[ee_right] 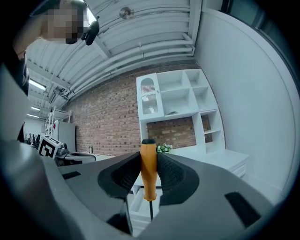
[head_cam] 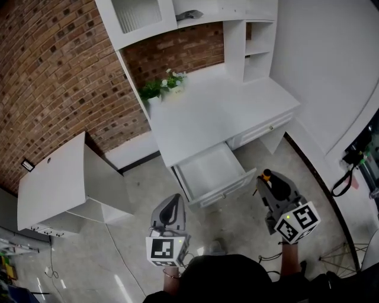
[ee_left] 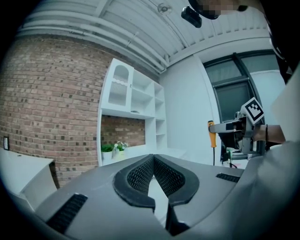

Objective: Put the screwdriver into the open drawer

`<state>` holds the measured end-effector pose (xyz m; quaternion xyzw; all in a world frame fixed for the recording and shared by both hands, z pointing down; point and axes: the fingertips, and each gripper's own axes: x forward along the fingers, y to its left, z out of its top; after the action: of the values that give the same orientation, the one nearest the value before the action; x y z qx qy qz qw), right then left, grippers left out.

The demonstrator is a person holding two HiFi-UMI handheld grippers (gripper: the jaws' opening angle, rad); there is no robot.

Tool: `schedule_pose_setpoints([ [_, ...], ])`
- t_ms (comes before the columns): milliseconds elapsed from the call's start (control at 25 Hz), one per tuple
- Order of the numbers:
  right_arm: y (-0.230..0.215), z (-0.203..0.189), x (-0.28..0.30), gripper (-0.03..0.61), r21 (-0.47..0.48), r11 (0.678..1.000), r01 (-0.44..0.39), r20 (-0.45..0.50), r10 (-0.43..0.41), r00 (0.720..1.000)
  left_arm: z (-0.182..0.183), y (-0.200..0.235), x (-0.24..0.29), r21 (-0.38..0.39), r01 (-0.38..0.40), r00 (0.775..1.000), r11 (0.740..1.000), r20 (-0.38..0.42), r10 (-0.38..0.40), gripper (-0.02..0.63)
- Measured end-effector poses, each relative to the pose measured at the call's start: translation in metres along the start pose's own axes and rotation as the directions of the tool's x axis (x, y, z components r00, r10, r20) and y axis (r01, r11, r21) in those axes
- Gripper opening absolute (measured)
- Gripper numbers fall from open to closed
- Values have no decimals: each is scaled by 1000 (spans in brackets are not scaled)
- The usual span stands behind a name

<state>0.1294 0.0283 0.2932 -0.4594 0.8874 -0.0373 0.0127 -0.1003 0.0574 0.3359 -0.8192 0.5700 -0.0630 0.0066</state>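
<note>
Only in the right gripper view is the screwdriver (ee_right: 149,169) seen whole: a smooth orange handle, black-capped, is clamped upright between the ribbed dark jaws of the right gripper (ee_right: 149,159), thin shaft downward. The head view alone shows the open white drawer (head_cam: 210,171) under the front edge of the worktop (head_cam: 219,112) (the screwdriver is held near its front corner, outside it). The jaws of the left gripper (ee_left: 153,158) are closed together, empty.

Looks like a home-study corner staged inside a studio or lab: brick wall (head_cam: 53,77), white worktop (head_cam: 201,112) with a drawer (head_cam: 210,171), shelf hutch (head_cam: 177,18) and potted plant (head_cam: 155,89), but bare ceiling pipes (ee_right: 140,47) overhead and a tripod (head_cam: 337,254) on the floor.
</note>
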Motion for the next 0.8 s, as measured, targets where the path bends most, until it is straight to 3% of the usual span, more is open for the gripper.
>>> schedule_pose_setpoints([
  [280, -12, -11, 33, 115, 3, 1000, -4, -35, 4, 999, -17, 3, 27, -29, 33, 998, 999, -47, -34, 8],
  [800, -38, -51, 120, 115, -6, 994, -110, -160, 107, 981, -63, 28, 75, -118, -39, 985, 992, -169, 19, 9],
])
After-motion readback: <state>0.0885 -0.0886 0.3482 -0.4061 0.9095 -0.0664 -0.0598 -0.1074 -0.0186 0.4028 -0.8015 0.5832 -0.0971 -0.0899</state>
